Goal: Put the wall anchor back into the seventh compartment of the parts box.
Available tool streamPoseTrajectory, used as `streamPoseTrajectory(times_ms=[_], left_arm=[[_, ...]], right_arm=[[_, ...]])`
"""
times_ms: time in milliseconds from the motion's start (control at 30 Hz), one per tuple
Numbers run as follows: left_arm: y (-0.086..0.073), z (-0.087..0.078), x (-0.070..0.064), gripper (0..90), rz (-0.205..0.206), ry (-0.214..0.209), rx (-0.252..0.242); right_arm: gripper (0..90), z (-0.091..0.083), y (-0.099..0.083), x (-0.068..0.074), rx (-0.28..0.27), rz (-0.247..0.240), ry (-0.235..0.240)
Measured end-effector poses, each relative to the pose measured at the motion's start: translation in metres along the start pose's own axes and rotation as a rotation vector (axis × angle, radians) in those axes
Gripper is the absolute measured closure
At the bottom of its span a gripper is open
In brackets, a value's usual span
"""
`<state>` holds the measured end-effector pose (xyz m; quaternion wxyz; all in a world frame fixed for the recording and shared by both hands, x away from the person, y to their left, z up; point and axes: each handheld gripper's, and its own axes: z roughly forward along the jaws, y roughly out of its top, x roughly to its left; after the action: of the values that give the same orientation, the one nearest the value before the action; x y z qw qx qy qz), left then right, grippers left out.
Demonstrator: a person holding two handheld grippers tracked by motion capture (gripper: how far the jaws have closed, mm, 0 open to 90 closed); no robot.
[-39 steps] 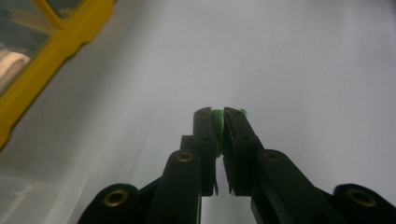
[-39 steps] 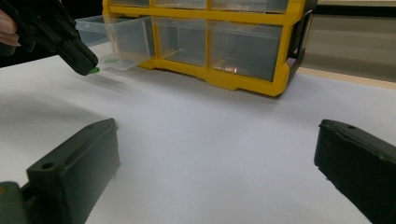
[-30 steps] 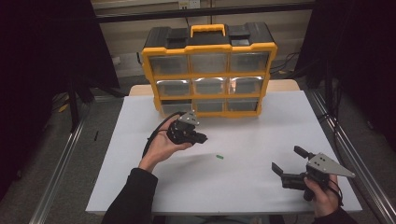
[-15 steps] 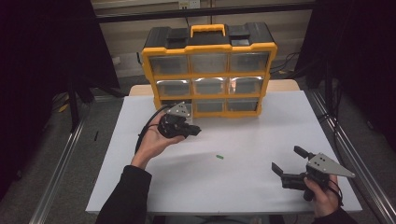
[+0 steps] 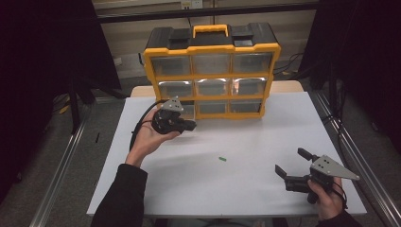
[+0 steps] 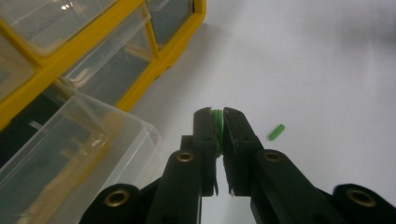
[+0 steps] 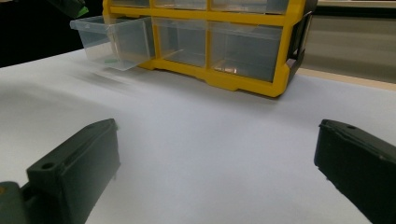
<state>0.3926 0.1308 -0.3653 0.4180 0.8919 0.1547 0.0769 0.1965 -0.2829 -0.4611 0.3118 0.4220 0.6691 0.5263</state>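
Green peg (image 6: 216, 116) is sitting clenched between the left gripper's (image 5: 182, 124) fingers, seen from the left gripper view, beside the pulled-out clear drawer (image 7: 112, 42) near the desk's (image 5: 265, 137) far edge. Another green piece (image 5: 222, 159) is lying mid-desk. Right gripper (image 5: 292, 165) is resting released near the right front corner.

1. High view: a fixed camera above the person's side looks forward and down over the whole white table (image 5: 246, 142).
2. Left gripper view: rides close behind its jaws, facing steeply down beside the yellow organizer (image 6: 140, 70).
3. Right gripper view: sits low, facing across the table; it shares the organizer's pulled-out drawer (image 7: 112, 42).
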Motion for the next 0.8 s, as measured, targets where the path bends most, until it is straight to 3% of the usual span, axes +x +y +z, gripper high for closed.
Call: streamPoseTrajectory(times_ms=[367, 600, 800], left_arm=[[0.006, -0.016, 0.013, 84.6, 0.014, 0.055, 0.003], [0.006, -0.025, 0.023, 84.6, -0.013, 0.069, -0.013], [0.008, -0.037, 0.037, 84.6, -0.018, 0.118, 0.007]], right_arm=[[0.0, 0.0, 0.0, 0.0, 0.0, -0.001, 0.0], [0.0, 0.0, 0.0, 0.0, 0.001, 0.001, 0.001], [0.0, 0.0, 0.0, 0.0, 0.001, 0.0, 0.002]])
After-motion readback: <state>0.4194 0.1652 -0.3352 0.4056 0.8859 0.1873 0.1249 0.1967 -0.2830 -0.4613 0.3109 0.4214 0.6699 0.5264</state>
